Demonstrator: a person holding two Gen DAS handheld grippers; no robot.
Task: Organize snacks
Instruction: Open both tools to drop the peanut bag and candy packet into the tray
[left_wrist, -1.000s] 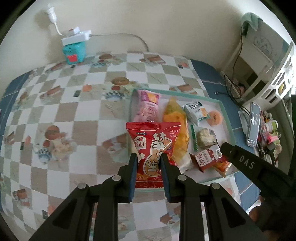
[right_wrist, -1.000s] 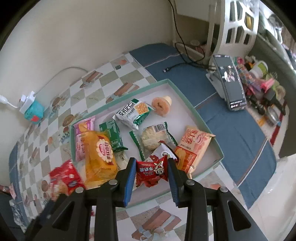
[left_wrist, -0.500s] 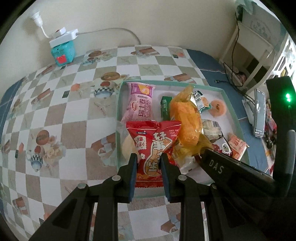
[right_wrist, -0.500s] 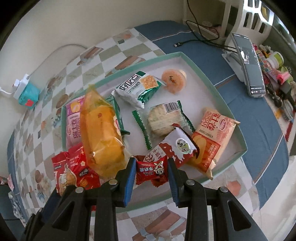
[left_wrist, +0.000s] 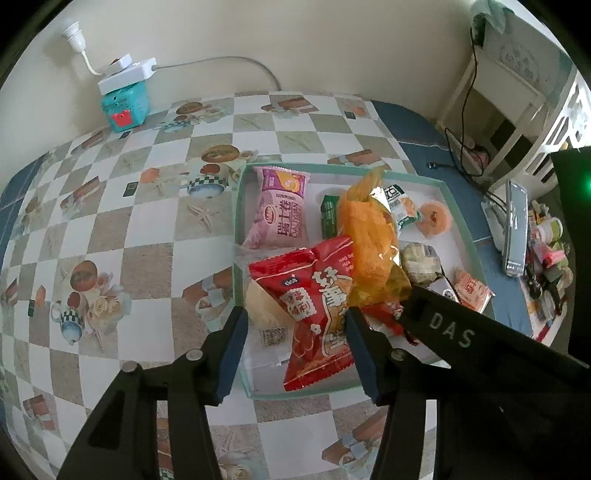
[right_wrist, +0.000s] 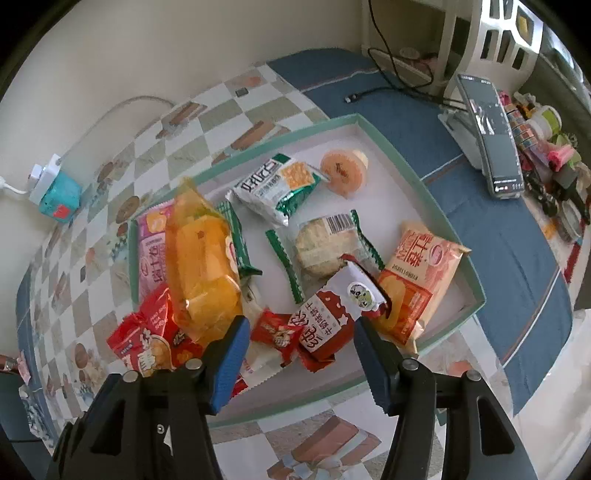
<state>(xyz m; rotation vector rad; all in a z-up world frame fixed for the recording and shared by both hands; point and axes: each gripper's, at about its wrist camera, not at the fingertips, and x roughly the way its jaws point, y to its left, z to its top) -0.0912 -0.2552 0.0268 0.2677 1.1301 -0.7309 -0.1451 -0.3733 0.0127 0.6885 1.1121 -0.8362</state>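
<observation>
A green-rimmed white tray (left_wrist: 463, 218) (right_wrist: 424, 181) holds several snack packets. My left gripper (left_wrist: 293, 334) is open over the tray's near left corner; the big red packet (left_wrist: 317, 310) (right_wrist: 147, 339) lies loose between its fingers, in the tray. My right gripper (right_wrist: 299, 347) is open above the tray's near edge; the small red packet (right_wrist: 277, 332) and a red-and-white packet (right_wrist: 332, 314) lie between its fingers. An orange bag (left_wrist: 369, 236) (right_wrist: 203, 258), a pink packet (left_wrist: 282, 206) (right_wrist: 151, 251) and an orange-pink packet (right_wrist: 417, 280) also lie in the tray.
The tray sits on a checkered tablecloth (left_wrist: 129, 229). A teal box with a white power adapter (left_wrist: 125, 103) stands by the far wall. A phone on a stand (right_wrist: 491, 136) and small clutter (right_wrist: 546, 147) are to the right on blue cloth.
Both grippers have opened. The big red packet dropped from the left gripper into the tray. The small red packet dropped from the right gripper into the tray.
</observation>
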